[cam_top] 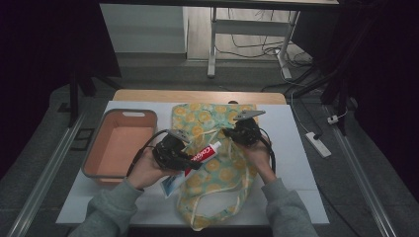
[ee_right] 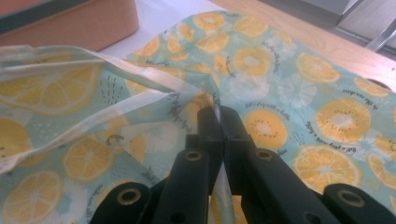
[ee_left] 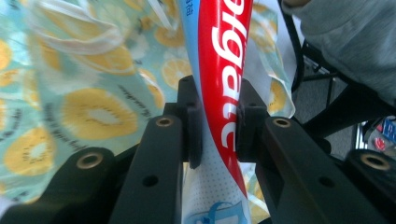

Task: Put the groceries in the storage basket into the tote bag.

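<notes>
Toothpaste tube (cam_top: 204,154), clamped across its middle in your left gripper (cam_top: 193,163), hangs over the lemon-print cloth bag (cam_top: 217,168) on the worktop (cam_top: 291,148). Your right gripper (ee_right: 217,109) is clenched on the bag's pale rim (ee_right: 140,93), lifting one edge. Hold that rim high and taut so the mouth gapes, then steer the tube cap-first into the gap before letting go. How wide the mouth stands is hard to judge; the tube's lower end is cut off behind the left gripper. A pink bin (cam_top: 121,143) sits alongside.
</notes>
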Tool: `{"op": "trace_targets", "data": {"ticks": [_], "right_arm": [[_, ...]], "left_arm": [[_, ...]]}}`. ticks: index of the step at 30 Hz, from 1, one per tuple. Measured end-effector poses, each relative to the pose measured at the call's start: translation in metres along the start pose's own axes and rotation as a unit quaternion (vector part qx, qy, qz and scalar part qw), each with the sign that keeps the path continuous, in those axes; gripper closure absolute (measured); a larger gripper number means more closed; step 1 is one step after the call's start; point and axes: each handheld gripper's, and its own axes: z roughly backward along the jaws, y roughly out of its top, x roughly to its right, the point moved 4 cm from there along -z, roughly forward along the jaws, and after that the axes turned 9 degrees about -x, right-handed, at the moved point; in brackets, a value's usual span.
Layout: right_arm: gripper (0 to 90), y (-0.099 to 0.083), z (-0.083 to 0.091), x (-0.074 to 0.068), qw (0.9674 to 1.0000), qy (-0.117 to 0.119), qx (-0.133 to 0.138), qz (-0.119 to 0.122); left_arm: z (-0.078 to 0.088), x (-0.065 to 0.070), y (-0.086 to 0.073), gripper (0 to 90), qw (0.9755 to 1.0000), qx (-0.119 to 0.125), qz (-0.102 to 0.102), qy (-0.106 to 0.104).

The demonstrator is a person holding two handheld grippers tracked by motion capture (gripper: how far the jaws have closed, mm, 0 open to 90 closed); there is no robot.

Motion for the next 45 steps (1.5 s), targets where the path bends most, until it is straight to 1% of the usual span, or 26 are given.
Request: {"op": "trace_targets", "data": {"ticks": [2,6,8,10,13,17,22,25,27,30,33,37,40,43,45], "right_arm": [[89.1,0.002,0.002,-0.001,1.0000,-0.002,0.005,-0.002],[89.1,0.006,0.008,-0.001,0.9999,-0.007,0.015,-0.004],[89.1,0.008,0.011,0.000,0.9997,-0.007,0.023,-0.007],[89.1,0.009,0.014,-0.001,0.9994,-0.007,0.034,-0.010],[89.1,0.009,0.019,-0.002,0.9988,-0.005,0.046,-0.012],[89.1,0.009,0.023,-0.005,0.9986,-0.005,0.052,-0.009],[89.1,0.009,0.032,-0.012,0.9981,-0.005,0.061,0.002],[89.1,0.010,0.037,-0.015,0.9974,0.000,0.072,0.004],[89.1,0.010,0.040,-0.017,0.9971,0.004,0.075,0.004],[89.1,0.009,0.041,-0.022,0.9968,0.012,0.078,0.007],[89.1,0.009,0.040,-0.028,0.9968,0.019,0.076,0.012],[89.2,0.009,0.039,-0.034,0.9965,0.024,0.077,0.019],[89.1,0.009,0.040,-0.037,0.9964,0.027,0.078,0.022],[89.2,0.007,0.040,-0.037,0.9964,0.029,0.077,0.021],[89.2,0.006,0.040,-0.036,0.9961,0.035,0.080,0.014]], "left_arm": [[-0.009,-0.001,0.001,75.3,0.9999,-0.011,0.004,-0.002],[-0.025,-0.004,0.001,75.3,0.9994,-0.033,0.007,0.007],[-0.031,-0.006,0.002,75.3,0.9992,-0.038,0.011,0.002],[-0.037,-0.007,0.003,75.2,0.9990,-0.042,0.014,0.001],[-0.046,-0.009,0.005,75.3,0.9985,-0.050,0.020,0.008],[-0.058,-0.015,0.007,75.2,0.9975,-0.062,0.029,0.015],[-0.063,-0.023,0.009,75.2,0.9968,-0.066,0.042,0.021],[-0.066,-0.029,0.010,75.2,0.9961,-0.066,0.052,0.029],[-0.068,-0.033,0.012,75.2,0.9958,-0.062,0.061,0.030],[-0.070,-0.037,0.016,75.2,0.9956,-0.055,0.068,0.033],[-0.073,-0.039,0.022,75.1,0.9955,-0.046,0.077,0.031],[-0.080,-0.041,0.031,75.1,0.9951,-0.047,0.082,0.031],[-0.088,-0.048,0.037,75.0,0.9935,-0.051,0.097,0.033],[-0.094,-0.053,0.040,75.0,0.9924,-0.053,0.104,0.039],[-0.097,-0.056,0.043,75.0,0.9918,-0.053,0.107,0.047]]}}
